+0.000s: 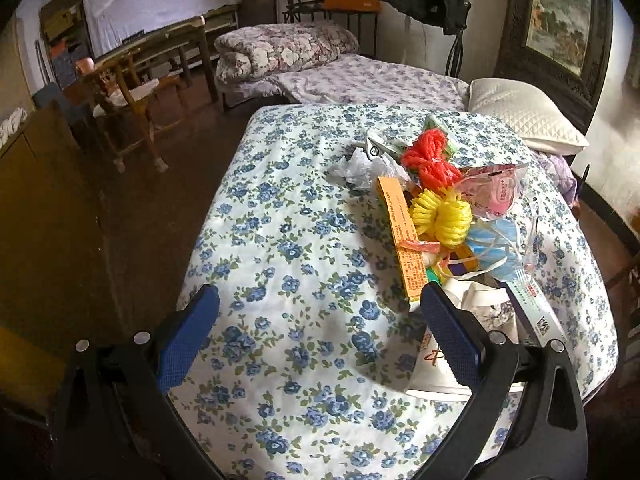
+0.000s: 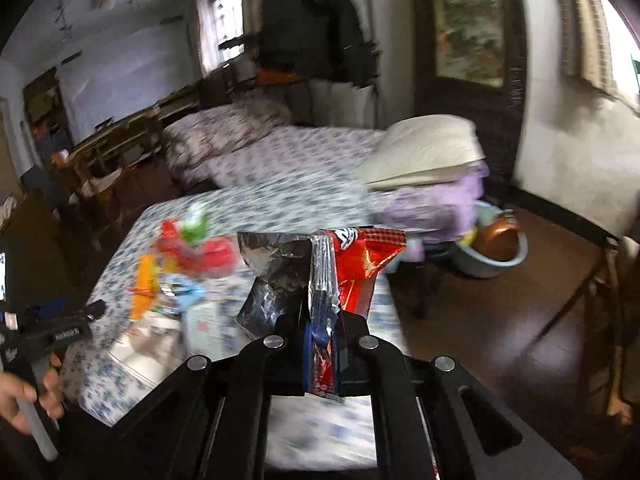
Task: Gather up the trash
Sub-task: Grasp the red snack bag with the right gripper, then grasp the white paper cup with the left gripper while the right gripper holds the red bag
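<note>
Right gripper [image 2: 322, 300] is clamping a red foil snack wrapper [image 2: 360, 264] between closed jaws, lifting it above the floral bedspread [image 2: 120, 368]. Wrapper is looking light, crinkly, slippery; gripping the flat sealed edge seems best. Left gripper [image 1: 320, 320] is hanging wide open, empty, trash pile [image 1: 440, 208] just ahead. Cluttered bedroom.
</note>
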The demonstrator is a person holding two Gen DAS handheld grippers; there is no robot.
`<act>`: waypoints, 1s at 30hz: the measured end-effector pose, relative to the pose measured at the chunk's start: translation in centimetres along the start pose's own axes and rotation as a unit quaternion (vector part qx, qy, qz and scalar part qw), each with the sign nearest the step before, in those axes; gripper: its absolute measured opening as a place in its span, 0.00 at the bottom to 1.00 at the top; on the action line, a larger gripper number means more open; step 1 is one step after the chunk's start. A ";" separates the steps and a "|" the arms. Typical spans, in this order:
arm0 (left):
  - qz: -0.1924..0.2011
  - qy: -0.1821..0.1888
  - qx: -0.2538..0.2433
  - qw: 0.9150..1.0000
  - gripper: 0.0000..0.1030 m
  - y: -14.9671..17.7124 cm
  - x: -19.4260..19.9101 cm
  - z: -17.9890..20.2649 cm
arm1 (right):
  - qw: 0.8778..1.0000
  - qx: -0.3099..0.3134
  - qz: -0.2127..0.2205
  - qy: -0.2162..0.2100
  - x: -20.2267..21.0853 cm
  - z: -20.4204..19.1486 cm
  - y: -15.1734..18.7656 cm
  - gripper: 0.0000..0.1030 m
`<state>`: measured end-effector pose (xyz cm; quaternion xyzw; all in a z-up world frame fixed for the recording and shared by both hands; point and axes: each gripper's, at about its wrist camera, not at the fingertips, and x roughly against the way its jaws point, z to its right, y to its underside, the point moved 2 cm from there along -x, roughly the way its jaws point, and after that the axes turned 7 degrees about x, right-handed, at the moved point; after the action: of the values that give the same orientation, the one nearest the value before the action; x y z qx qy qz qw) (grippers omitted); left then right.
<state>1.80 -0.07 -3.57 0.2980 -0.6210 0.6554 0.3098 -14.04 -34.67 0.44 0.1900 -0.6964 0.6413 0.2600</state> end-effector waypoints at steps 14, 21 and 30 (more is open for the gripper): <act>-0.086 0.068 -0.025 0.994 0.94 3.0 -1.0 5.1 | 0.991 -0.090 -0.080 0.056 1.9 12.7 10.7 0.07; -0.105 0.078 0.010 0.991 0.94 4.0 -0.2 4.3 | 0.996 -0.068 -0.055 0.012 1.8 9.9 9.0 0.07; -0.097 0.036 -0.096 0.990 0.93 4.9 2.0 3.1 | 0.997 -0.054 -0.047 -0.001 2.8 8.7 8.4 0.07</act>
<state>-3.20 -3.28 -4.94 0.3024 -0.6376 0.5699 0.4210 -22.32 -42.26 -4.94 0.2085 -0.7207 0.5895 0.2992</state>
